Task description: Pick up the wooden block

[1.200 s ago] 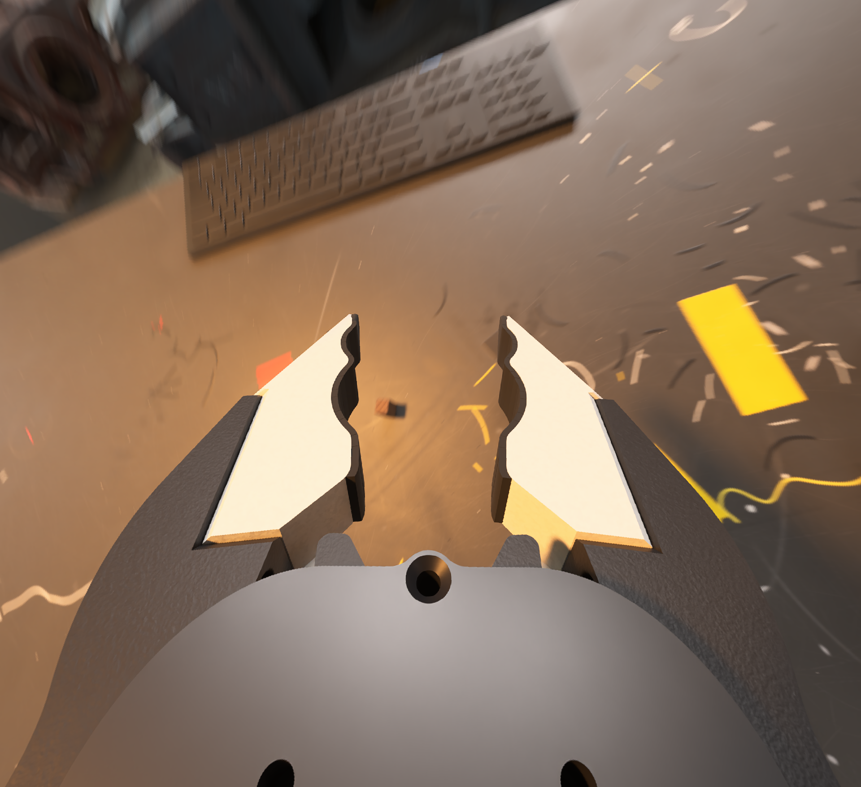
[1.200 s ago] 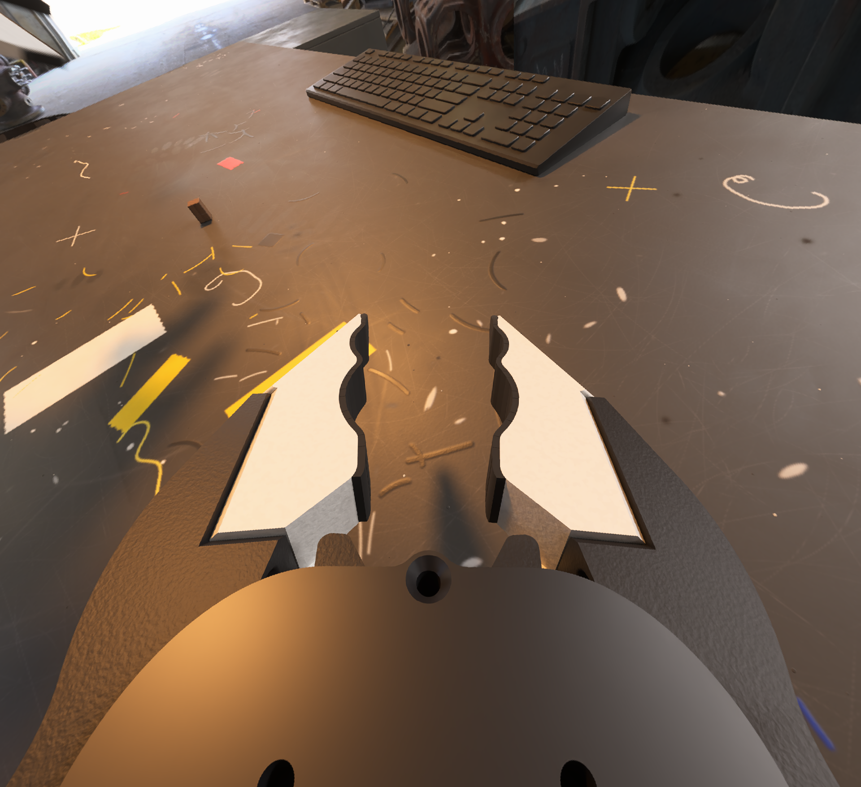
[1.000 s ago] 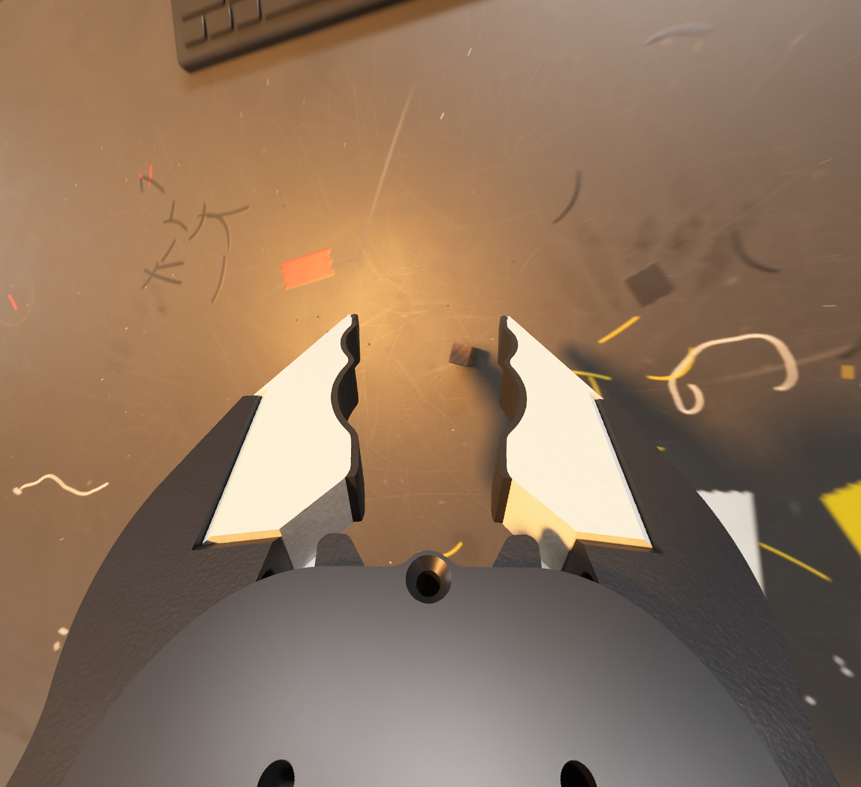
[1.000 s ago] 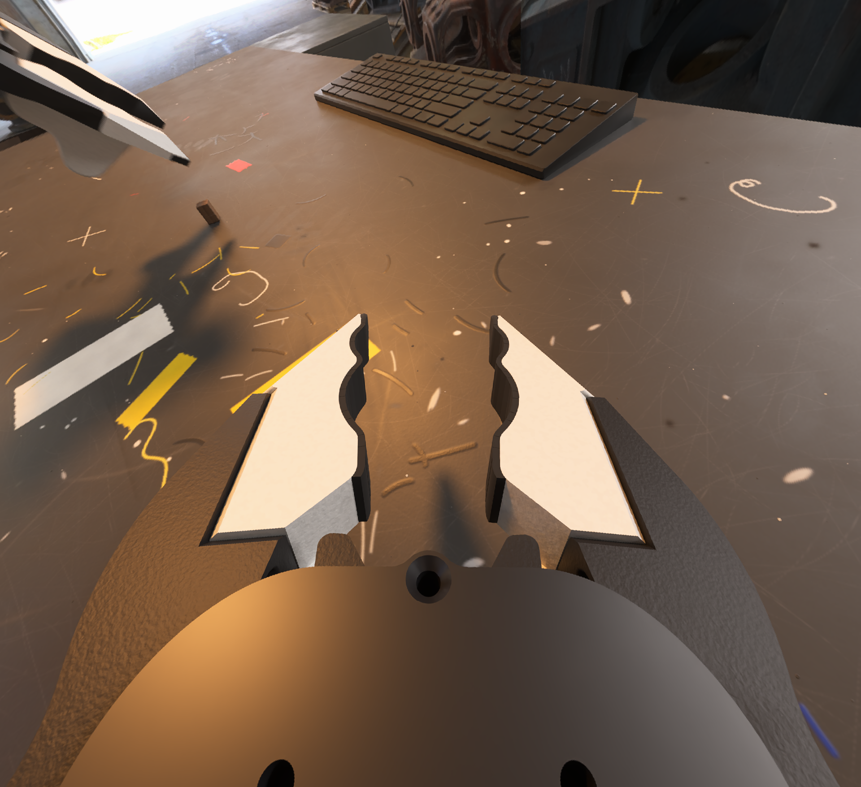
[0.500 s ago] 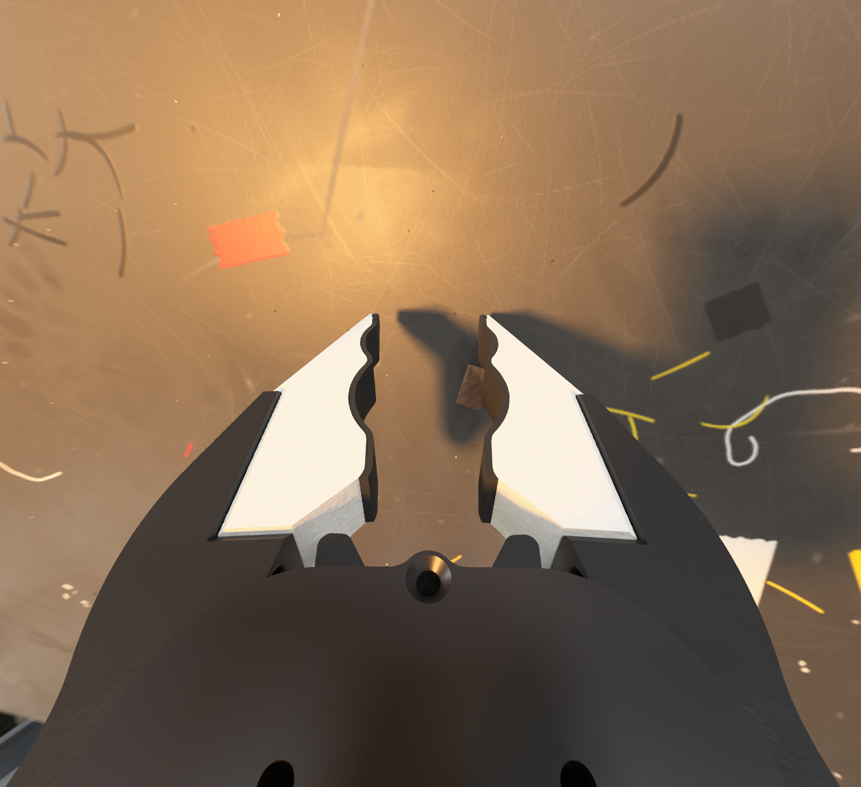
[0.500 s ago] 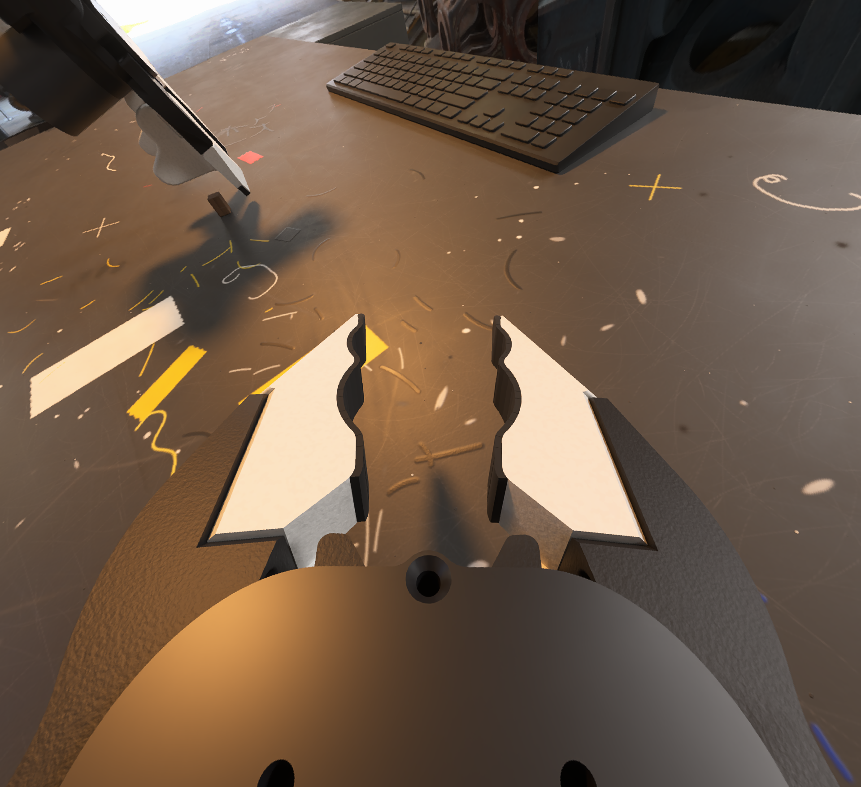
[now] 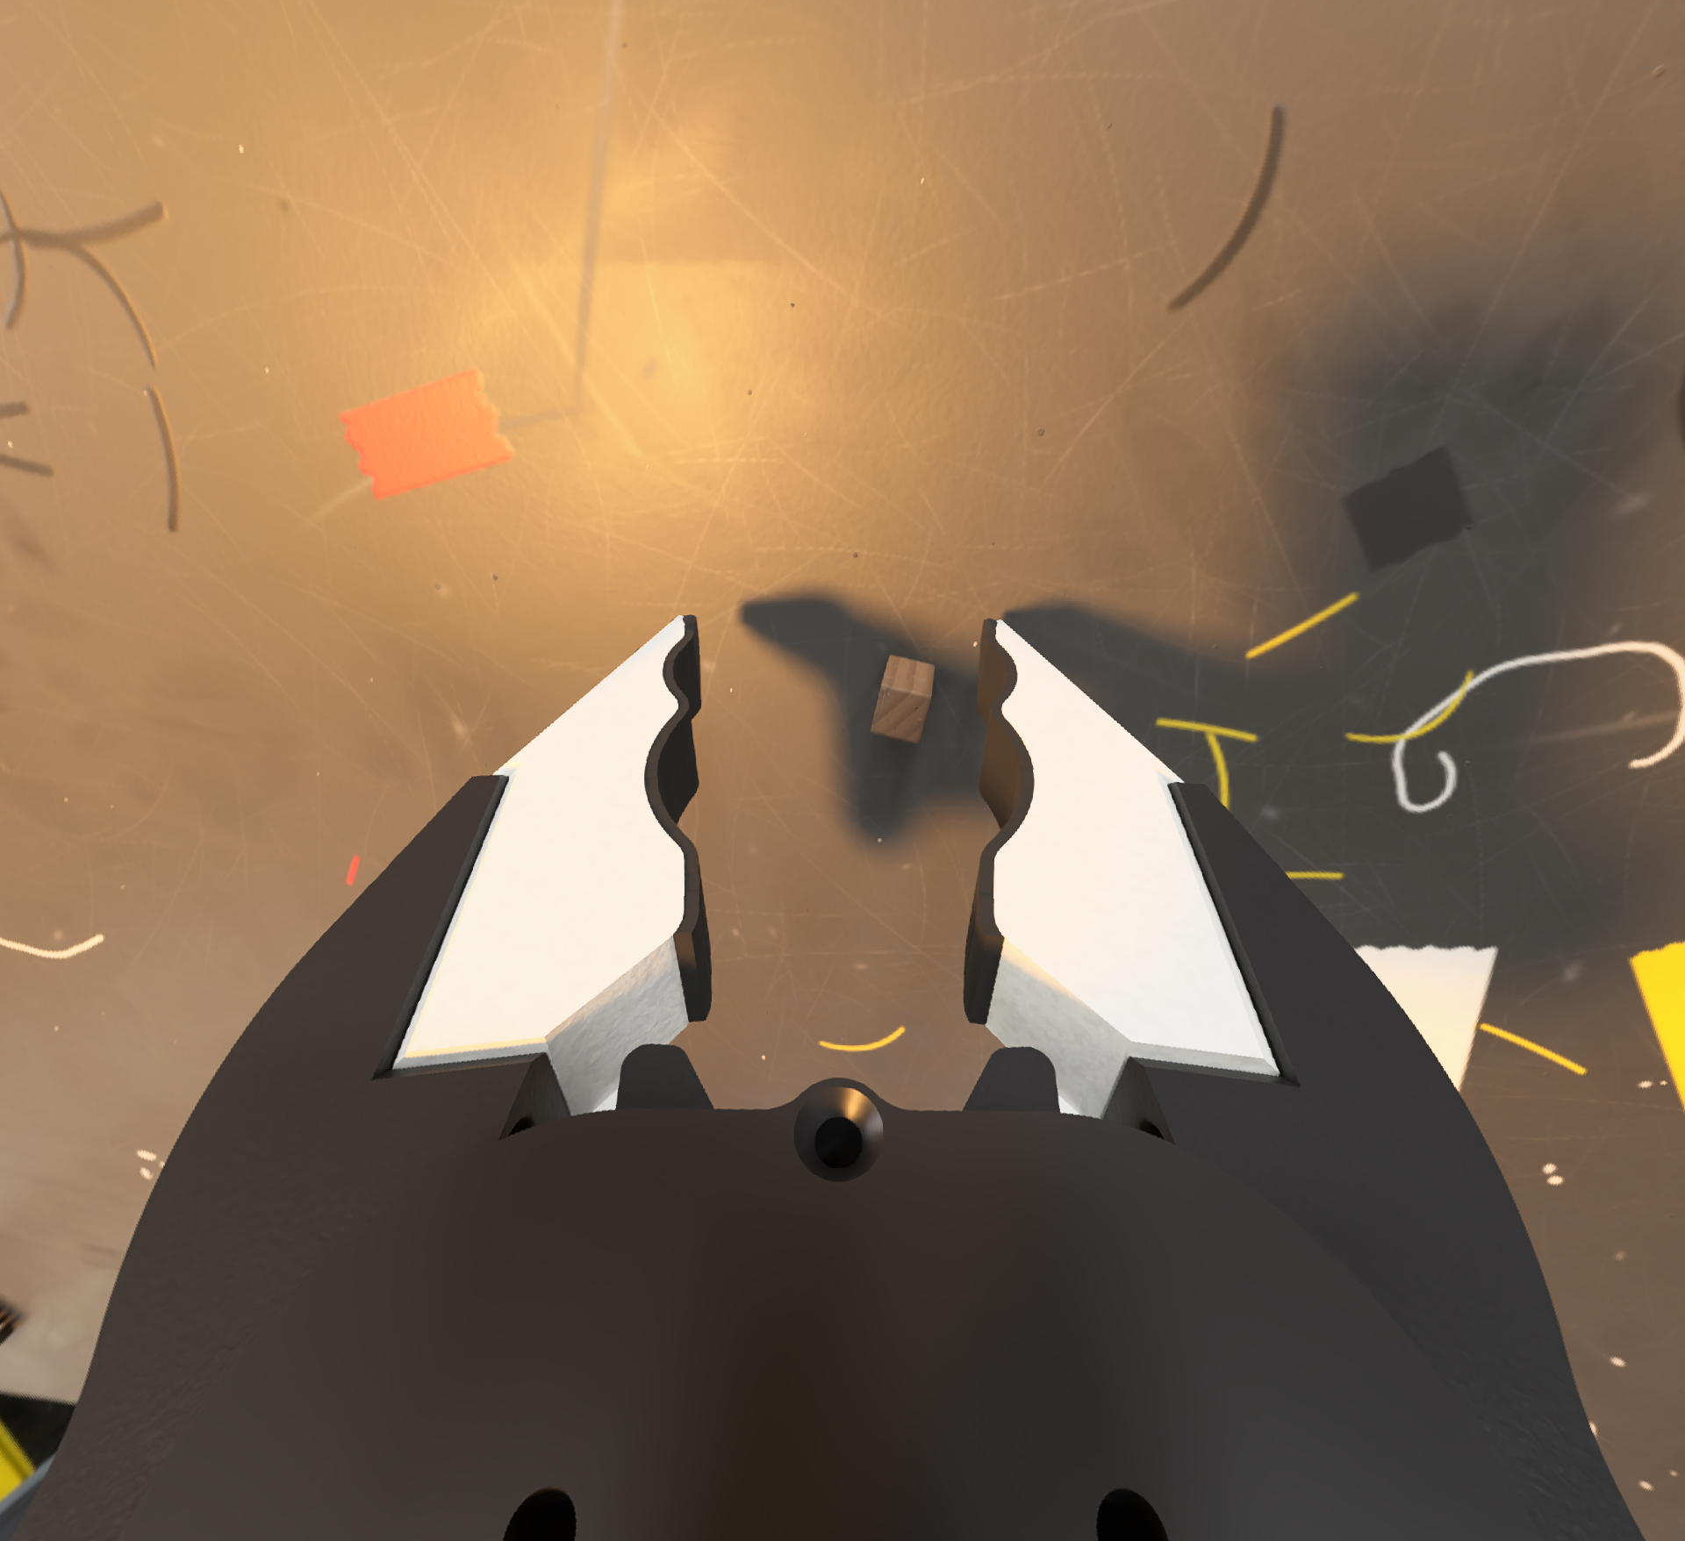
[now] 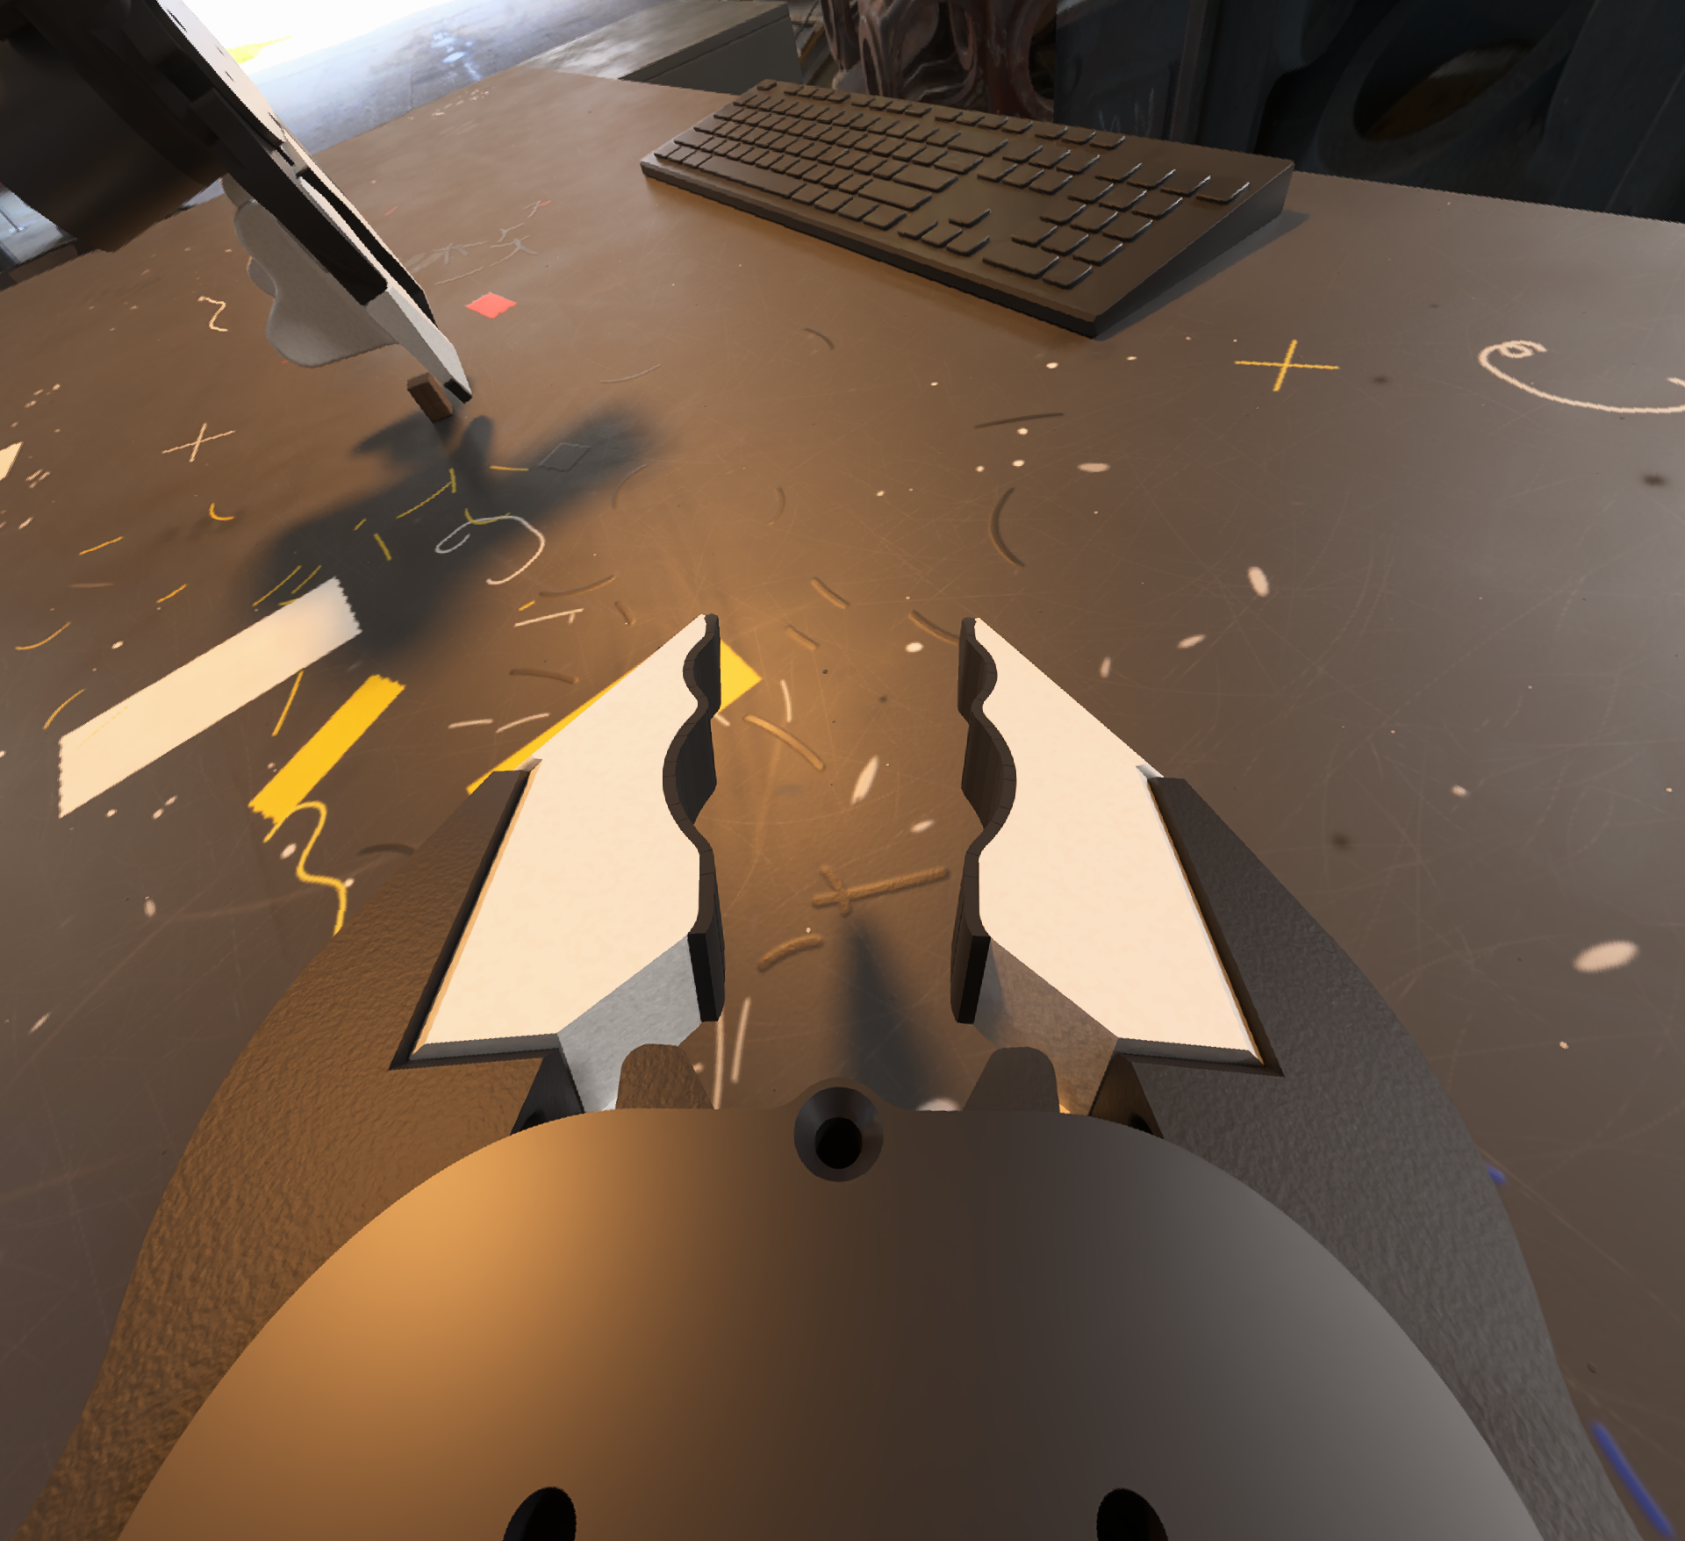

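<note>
The wooden block (image 7: 903, 699) is a small brown cube lying on the scratched brown table (image 7: 821, 221). In the left wrist view it sits between my left gripper's (image 7: 839, 625) open fingers, just below the tips and nearer the right finger, with a gap on both sides. In the right wrist view the block (image 8: 429, 399) lies at the far left under the tip of the left gripper (image 8: 442, 371), which slants down onto it. My right gripper (image 8: 839, 622) is open and empty, low over the table's middle, far from the block.
A dark keyboard (image 8: 966, 193) lies at the back of the table. Flat tape patches mark the surface: orange (image 7: 424, 432), black (image 7: 1404, 505), white (image 8: 205, 699) and yellow (image 8: 324, 745). Dark machinery stands behind the table.
My left gripper came down over the block. Its jaws narrowed against the block half a second ago and now stand wider, with the block free between them. The right gripper barely moved.
</note>
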